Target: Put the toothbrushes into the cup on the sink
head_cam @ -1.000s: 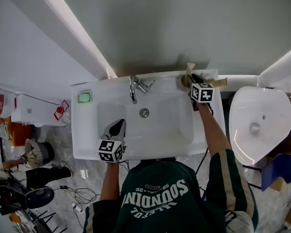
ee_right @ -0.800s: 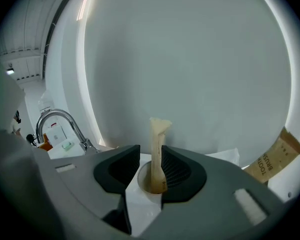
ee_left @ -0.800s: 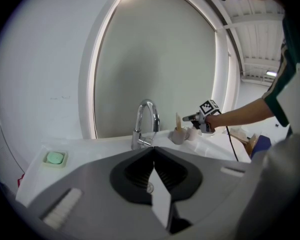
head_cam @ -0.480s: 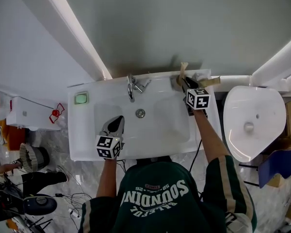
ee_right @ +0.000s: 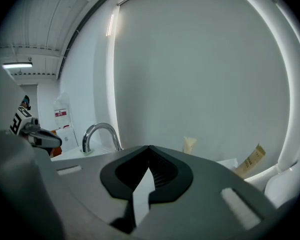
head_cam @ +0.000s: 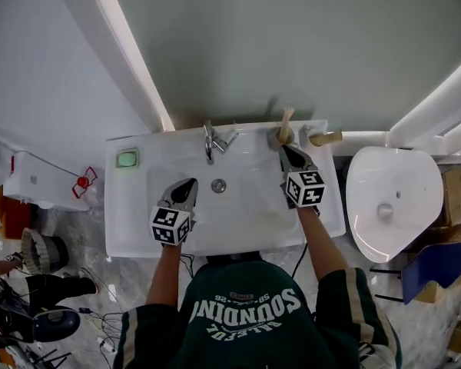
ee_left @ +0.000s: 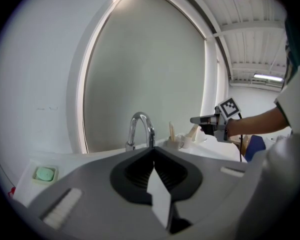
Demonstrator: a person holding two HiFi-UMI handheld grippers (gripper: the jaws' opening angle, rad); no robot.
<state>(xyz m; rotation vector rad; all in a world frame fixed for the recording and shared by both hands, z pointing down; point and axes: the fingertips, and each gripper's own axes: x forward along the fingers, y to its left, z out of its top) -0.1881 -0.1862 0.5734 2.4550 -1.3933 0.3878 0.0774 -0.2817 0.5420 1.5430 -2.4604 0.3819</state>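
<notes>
A white sink (head_cam: 131, 233) has its tap (head_cam: 210, 141) at the middle of the back edge and a green bar of soap (head_cam: 127, 158) at the back left corner. The drain (head_cam: 219, 184) sits in the middle of the basin.

The cup (head_cam: 279, 137) stands on the back ledge, to the right of the tap. One toothbrush (head_cam: 286, 119) stands upright in it, its top well above the rim. A second tan piece (head_cam: 325, 138) lies on the ledge just right of the cup, outside it. It looks like another toothbrush in its wrapper, though it is too small to be sure.

The right tool (head_cam: 285, 151) is held over the right side of the basin. Its tip points toward the cup, near it but not touching. Its jaws have just been closing and now meet with nothing between them, as the right gripper view shows.

The left tool (head_cam: 190, 184) is held over the left part of the basin, left of the drain and well apart from the cup. Its jaws are also together and empty, and in the left gripper view they point toward the tap.
</notes>
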